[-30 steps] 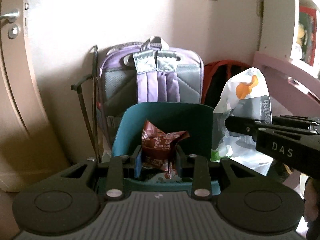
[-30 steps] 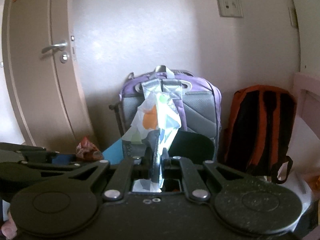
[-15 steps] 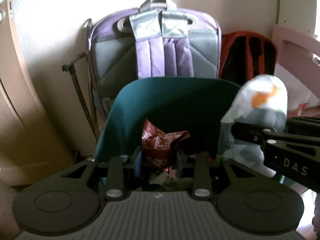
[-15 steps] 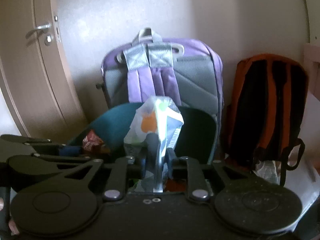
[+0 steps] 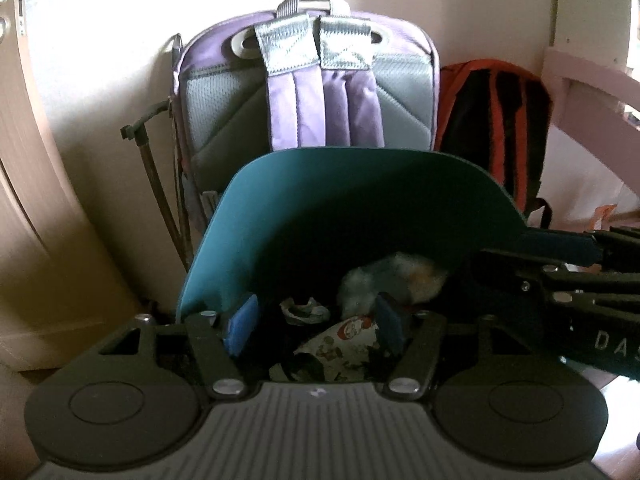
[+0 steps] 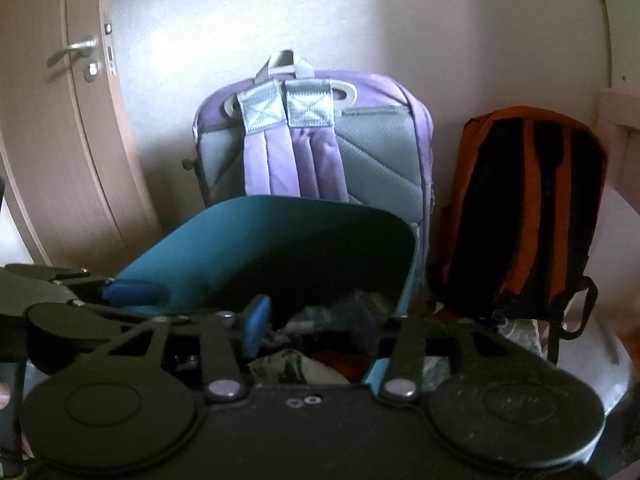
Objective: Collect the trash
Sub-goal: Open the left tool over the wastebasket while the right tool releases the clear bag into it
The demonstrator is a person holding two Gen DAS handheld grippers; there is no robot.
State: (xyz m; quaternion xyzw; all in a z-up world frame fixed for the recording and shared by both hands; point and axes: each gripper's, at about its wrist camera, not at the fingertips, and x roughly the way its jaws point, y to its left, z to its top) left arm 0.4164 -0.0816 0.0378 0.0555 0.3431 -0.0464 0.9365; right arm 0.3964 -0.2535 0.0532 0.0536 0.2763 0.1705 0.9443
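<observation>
A: Left wrist view first. Left gripper (image 5: pixel 316 328) above the teal bin (image 5: pixel 360 184), jaws apart and opening, clamped on nothing. Loose trash (image 5: pixel 340 344) below, inside the bin: a printed wrapper, a pale crumpled bag (image 5: pixel 392 276) deeper in. Right gripper (image 5: pixel 560 256) reaching over the bin's right rim.

B: Right wrist view next. Right gripper (image 6: pixel 316 320) over the bin (image 6: pixel 260 236), jaws apart and opening, nothing pressed between. Trash (image 6: pixel 320 360) beneath, within the bin walls. Purple backpack (image 6: pixel 312 140) behind the bin, orange backpack (image 6: pixel 528 208) right of the bin.

A: Advice for the release: probably best to open fully, wait for the pieces to settle, then lift straight up, clear of the bin's rim.

B: Agreed; likely wise to avoid snagging the bag.
</observation>
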